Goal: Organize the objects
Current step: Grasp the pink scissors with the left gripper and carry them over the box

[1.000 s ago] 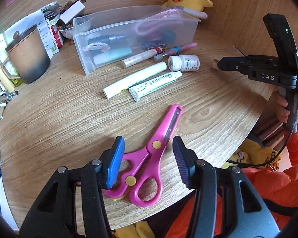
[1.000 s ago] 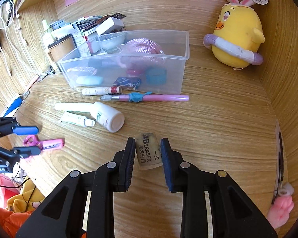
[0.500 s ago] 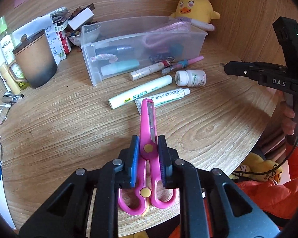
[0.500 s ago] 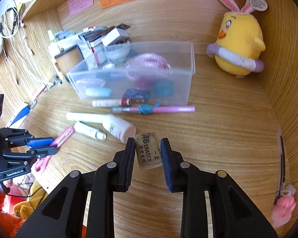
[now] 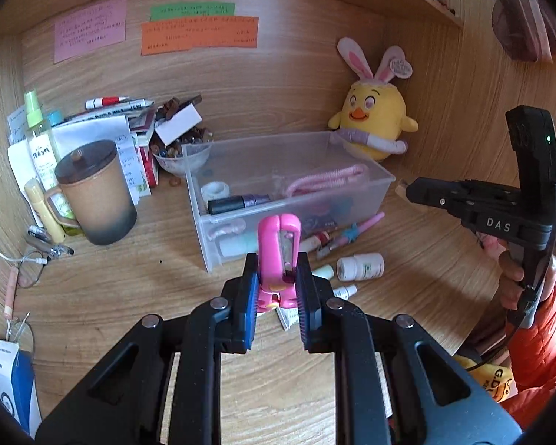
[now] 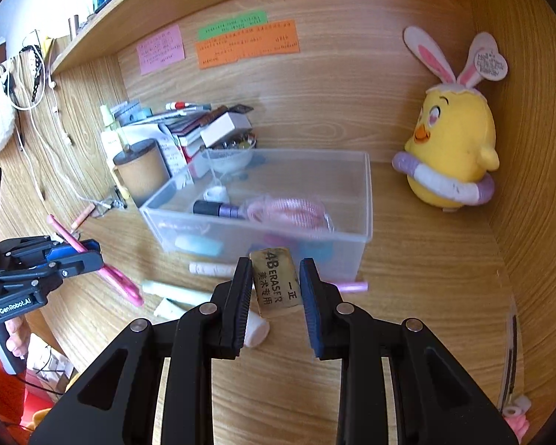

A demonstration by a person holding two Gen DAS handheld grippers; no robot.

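Scissors (image 5: 279,256) and eraser (image 6: 276,282) held clear of the worktop (image 5: 129,296), clear bin (image 5: 289,200) ahead at twelve o'clock.

Left tongs (image 5: 278,289) are clamped on the pink scissors near the pivot, blades forward; right tongs (image 6: 274,289) grip the eraser by its sides. Risk, as a judgement: the scissors are pinched at one narrow point and could swing or slip if tilted over the bin, and the two tools could collide if both reach it together. Only the right wrist view shows the scissor handles hanging below the left tongs at nine o'clock; only the left view shows the white pill bottle (image 5: 359,267) at four o'clock of the bin.
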